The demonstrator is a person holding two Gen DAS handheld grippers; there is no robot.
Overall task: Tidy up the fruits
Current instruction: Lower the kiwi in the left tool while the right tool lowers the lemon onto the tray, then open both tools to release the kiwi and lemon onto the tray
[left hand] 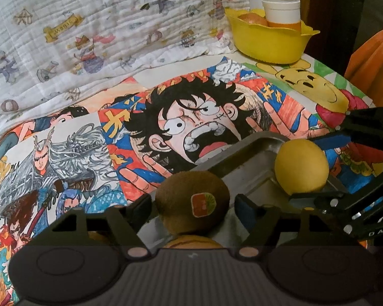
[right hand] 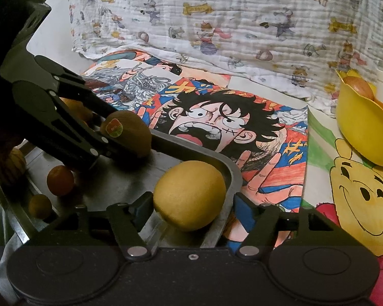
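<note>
A brown kiwi [left hand: 192, 201] with a sticker sits between the fingers of my left gripper [left hand: 192, 204], over a metal tray [left hand: 252, 153]; the jaws stand open around it, with gaps on both sides. It also shows in the right wrist view [right hand: 132, 132], with the left gripper [right hand: 130, 140] beside it. A yellow lemon-like fruit [right hand: 190, 195] lies at the tray's corner [right hand: 229, 170] between the open fingers of my right gripper [right hand: 191, 209], not squeezed. The same fruit [left hand: 301, 169] and the right gripper [left hand: 316, 165] show in the left wrist view.
Small orange fruits [right hand: 60, 179] and a ribbed yellow fruit [right hand: 10, 168] lie in the tray. A yellow bowl [left hand: 268, 40] holding an apple and a white cup [left hand: 282, 7] stands at the back right. Cartoon drawings [left hand: 199, 119] cover the table; a printed cloth [left hand: 89, 38] hangs behind.
</note>
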